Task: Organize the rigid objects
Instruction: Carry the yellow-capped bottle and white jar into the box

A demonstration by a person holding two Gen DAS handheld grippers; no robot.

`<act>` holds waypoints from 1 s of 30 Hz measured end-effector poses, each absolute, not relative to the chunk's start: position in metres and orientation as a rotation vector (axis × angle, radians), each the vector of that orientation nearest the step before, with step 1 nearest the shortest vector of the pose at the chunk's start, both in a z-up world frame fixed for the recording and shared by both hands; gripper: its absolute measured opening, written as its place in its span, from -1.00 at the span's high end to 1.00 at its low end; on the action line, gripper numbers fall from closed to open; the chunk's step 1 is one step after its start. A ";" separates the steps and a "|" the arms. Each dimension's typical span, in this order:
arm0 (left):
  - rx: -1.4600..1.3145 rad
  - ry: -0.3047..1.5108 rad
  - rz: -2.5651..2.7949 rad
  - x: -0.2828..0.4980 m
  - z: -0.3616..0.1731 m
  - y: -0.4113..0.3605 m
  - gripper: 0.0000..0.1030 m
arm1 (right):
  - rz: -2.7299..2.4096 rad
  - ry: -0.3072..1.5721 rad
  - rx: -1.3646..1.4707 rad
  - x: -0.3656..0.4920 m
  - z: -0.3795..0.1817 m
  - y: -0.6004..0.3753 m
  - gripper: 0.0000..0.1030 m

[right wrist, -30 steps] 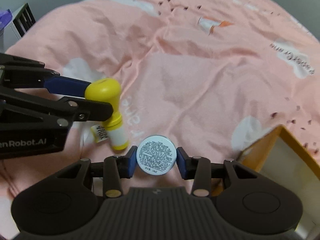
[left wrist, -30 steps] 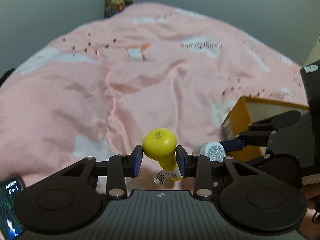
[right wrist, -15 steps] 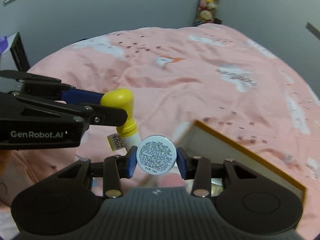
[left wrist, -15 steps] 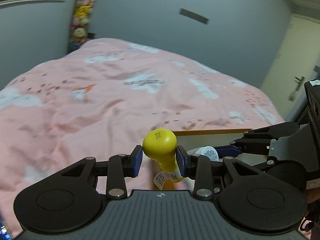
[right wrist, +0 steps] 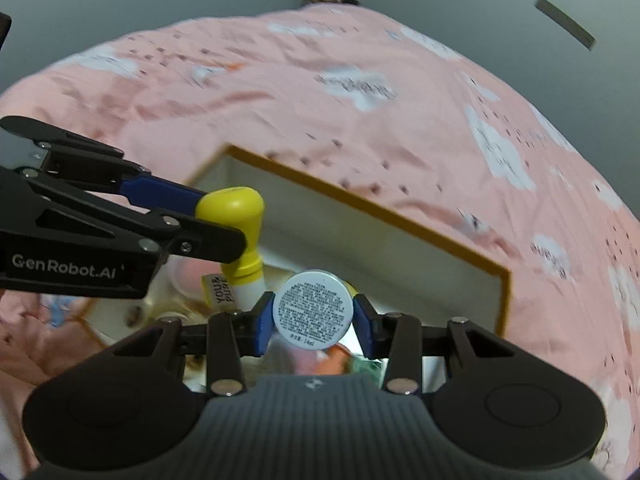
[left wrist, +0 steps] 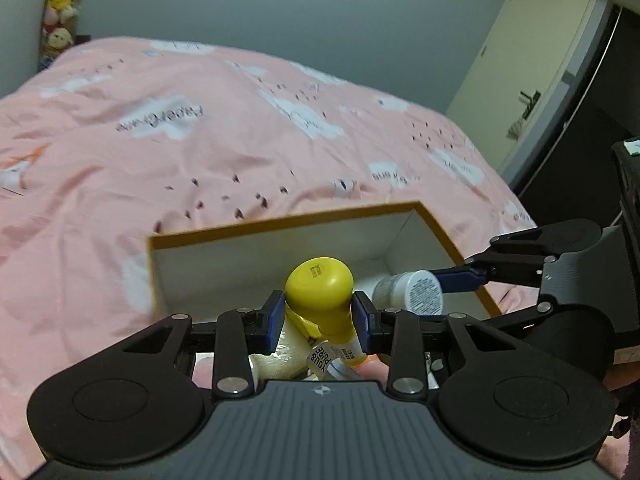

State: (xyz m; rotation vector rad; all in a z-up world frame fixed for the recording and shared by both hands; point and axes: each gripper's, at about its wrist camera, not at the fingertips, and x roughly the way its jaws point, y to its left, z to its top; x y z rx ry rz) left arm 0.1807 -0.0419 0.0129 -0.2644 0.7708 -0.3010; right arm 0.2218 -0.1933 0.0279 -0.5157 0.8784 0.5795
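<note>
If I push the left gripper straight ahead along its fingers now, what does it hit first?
Probably the white inner far wall of the orange-rimmed box, just beyond the yellow-capped bottle held by the left gripper; depth is uncertain.

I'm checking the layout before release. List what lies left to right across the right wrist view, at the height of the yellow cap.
Left gripper → yellow-capped bottle in its grip → box → pink bedspread.
</note>
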 end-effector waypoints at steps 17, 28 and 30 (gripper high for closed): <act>-0.317 0.904 -0.336 0.240 -0.033 -0.060 0.21 | 0.460 0.913 -0.674 0.283 -0.041 -0.202 0.20; -0.324 0.943 -0.338 0.255 -0.046 -0.063 0.21 | 0.467 0.991 -0.736 0.305 -0.078 -0.204 0.21; -0.335 0.948 -0.339 0.257 -0.046 -0.063 0.21 | 0.470 0.997 -0.744 0.307 -0.082 -0.204 0.21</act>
